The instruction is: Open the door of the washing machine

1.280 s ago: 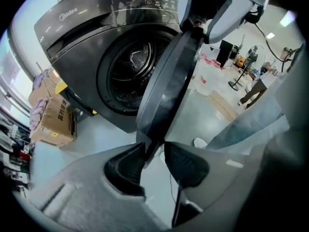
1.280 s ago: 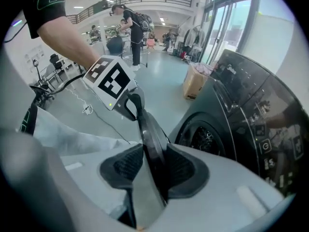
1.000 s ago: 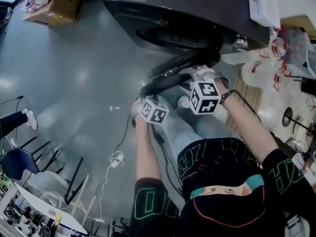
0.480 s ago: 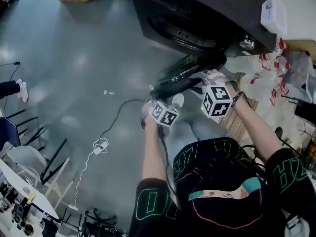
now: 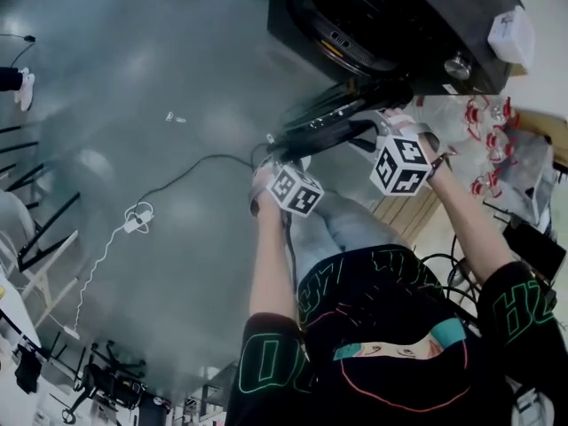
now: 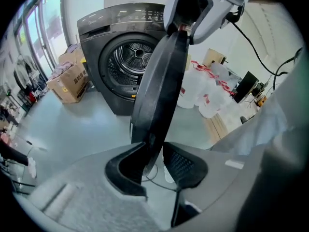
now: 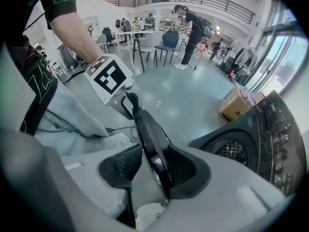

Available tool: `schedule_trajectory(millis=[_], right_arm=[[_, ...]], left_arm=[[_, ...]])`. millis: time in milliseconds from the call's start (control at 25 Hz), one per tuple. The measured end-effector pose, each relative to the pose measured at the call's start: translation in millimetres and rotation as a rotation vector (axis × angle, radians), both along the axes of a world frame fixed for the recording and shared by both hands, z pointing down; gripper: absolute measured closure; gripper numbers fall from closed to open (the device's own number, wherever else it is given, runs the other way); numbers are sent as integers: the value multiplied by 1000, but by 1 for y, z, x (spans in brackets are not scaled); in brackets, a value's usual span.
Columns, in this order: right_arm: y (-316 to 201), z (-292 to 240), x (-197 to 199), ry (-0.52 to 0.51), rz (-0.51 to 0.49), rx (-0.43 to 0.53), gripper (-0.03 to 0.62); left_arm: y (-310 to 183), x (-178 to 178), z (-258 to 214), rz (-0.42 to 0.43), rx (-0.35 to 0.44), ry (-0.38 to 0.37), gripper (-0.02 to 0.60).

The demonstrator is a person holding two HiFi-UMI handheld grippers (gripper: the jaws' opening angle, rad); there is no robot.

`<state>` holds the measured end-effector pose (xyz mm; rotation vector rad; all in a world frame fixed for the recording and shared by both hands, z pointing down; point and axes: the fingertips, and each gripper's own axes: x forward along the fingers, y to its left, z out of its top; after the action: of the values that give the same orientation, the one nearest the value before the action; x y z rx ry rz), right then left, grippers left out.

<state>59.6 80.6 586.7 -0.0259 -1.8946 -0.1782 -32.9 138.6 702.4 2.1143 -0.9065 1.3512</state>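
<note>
The dark grey washing machine (image 5: pixel 382 25) (image 6: pixel 120 57) (image 7: pixel 251 144) has its drum opening uncovered. Its round black door (image 5: pixel 333 118) (image 6: pixel 164 81) (image 7: pixel 149 139) is swung out, edge-on between my two grippers. My left gripper (image 5: pixel 273 149) (image 6: pixel 152 146) pinches the door's rim at its fingertips. At the rim's other end my right gripper (image 5: pixel 374 130) (image 7: pixel 154 151) straddles the rim. Its jaws are opening: the rim rests against one pad, with a gap to the other.
A black cable (image 5: pixel 177 171) and a white charger (image 5: pixel 138 218) lie on the grey floor. White bags with red print (image 5: pixel 488 140) (image 6: pixel 203 91) and a wooden pallet (image 5: pixel 408 211) are beside the machine. A cardboard box (image 6: pixel 72 83) stands on its other side. People and chairs are far off.
The door has swung farther out from the machine, and both grippers moved along with its rim. The head view has turned, so the machine now shows at the upper right.
</note>
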Motion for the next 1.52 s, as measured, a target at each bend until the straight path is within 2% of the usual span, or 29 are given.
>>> schedule_trajectory(millis=[160,320,680,800,880,960,1040,1080,1120,1160,1240,1360,1400,1520], right_arm=[[17,4,12,18,-43,11,422],[29,3,17,51,-81,22,418],[59,4,47,50,-216,18,418],[66,5,55,30,-243,28,418],[67,5,58,6,-276,36,418],[66,5,60,-26,-291,40,419],[66,1,65,-64,-258,11,422],[65,-4,66,-100,-211,-21,425],[61,-12,64,-151,-151,-57,434],[56,-22,58,-208,-94,-93,439],[45,-43,42,-312,-14,-149,442],[35,-74,36,-432,128,-227,557],[31,-87,35,-467,189,-268,591],[26,-138,25,-586,347,-397,591]], left_arm=[[24,17,3,-51,-18,8,463],[41,27,2,-105,-3,7,465],[82,67,4,-233,-30,-41,463],[91,76,6,-267,-32,-64,460],[93,79,6,-318,-25,-92,456],[96,79,1,-402,-6,-153,446],[106,80,-13,-495,3,-210,487],[111,81,-24,-541,15,-218,519],[113,79,-39,-597,39,-213,547],[112,72,-56,-670,76,-200,548],[108,50,-96,-874,175,-156,556],[109,27,-162,-1173,336,-77,569],[107,21,-185,-1237,395,-59,571],[103,6,-262,-1359,553,-23,571]])
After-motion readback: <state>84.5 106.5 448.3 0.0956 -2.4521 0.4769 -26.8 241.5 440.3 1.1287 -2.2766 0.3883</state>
